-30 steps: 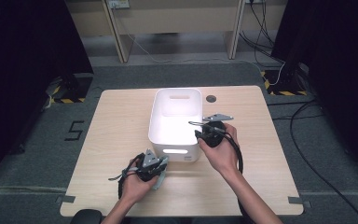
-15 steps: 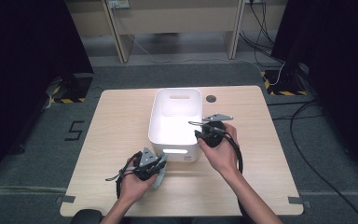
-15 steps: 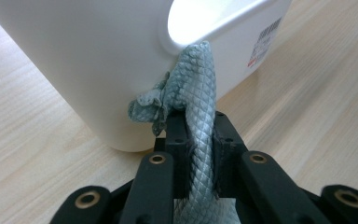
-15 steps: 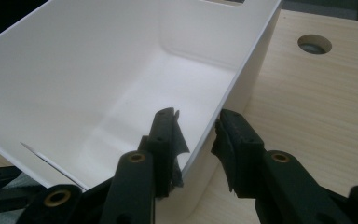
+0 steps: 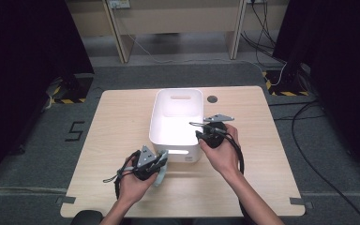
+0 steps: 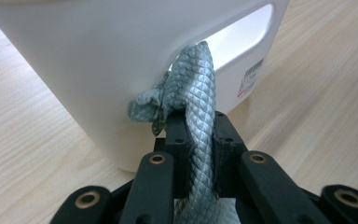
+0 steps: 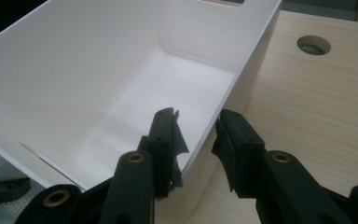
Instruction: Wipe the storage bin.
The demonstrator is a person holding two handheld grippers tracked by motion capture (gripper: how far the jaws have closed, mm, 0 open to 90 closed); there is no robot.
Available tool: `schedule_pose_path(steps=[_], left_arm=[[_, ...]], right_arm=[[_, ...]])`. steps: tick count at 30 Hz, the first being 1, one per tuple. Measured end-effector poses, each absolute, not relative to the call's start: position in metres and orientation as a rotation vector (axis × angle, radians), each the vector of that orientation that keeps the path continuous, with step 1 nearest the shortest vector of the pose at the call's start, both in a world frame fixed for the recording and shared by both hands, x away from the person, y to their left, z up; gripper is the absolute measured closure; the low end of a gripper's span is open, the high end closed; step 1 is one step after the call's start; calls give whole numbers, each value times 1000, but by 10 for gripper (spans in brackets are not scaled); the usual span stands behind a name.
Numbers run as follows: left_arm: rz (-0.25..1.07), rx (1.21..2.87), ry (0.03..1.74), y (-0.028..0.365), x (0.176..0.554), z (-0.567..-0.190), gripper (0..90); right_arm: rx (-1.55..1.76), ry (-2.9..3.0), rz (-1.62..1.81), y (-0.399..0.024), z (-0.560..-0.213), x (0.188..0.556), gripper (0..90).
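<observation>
The left gripper [image 6: 198,154] clamped a grey cloth [image 6: 193,93] beside the white bin [image 5: 176,123], while the right gripper [image 7: 196,140] straddled the bin's side wall, jaws wide. The dangling cloth risked snagging the rim and tipping the bin.

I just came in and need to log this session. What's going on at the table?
A person works with tongs in each hand at a wooden table. The left tongs are shut on a grey-green cloth, held beside the near wall of a white bin, by its handle slot. The right tongs straddle the bin's right wall, one jaw inside, one outside. The bin's visible inside looks empty.
</observation>
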State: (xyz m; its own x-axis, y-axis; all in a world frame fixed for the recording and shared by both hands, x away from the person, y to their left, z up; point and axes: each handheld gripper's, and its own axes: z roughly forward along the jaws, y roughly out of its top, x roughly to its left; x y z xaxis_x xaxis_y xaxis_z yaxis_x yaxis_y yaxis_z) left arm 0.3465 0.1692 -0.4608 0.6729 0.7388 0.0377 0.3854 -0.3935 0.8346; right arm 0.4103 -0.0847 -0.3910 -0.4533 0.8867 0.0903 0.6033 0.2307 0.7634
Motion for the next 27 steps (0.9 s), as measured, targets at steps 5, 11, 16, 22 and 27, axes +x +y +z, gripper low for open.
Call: schedule_pose_path(steps=[5,11,16,22,27], left_arm=[[512,1986,872,169,345,-454,798],[517,1965,865,168,344,-445,799],[520,1958,863,168,343,-441,799],[515,1937,864,167,342,-434,798],[505,1930,872,167,343,-433,798]], right_arm=[[1376,2146,1076,-85,-391,410,670],[1378,2144,1076,-84,-391,410,670],[1376,2147,1077,-84,-391,410,669],[1375,2146,1077,-85,-391,410,669],[1375,2146,1076,-85,-391,410,669]])
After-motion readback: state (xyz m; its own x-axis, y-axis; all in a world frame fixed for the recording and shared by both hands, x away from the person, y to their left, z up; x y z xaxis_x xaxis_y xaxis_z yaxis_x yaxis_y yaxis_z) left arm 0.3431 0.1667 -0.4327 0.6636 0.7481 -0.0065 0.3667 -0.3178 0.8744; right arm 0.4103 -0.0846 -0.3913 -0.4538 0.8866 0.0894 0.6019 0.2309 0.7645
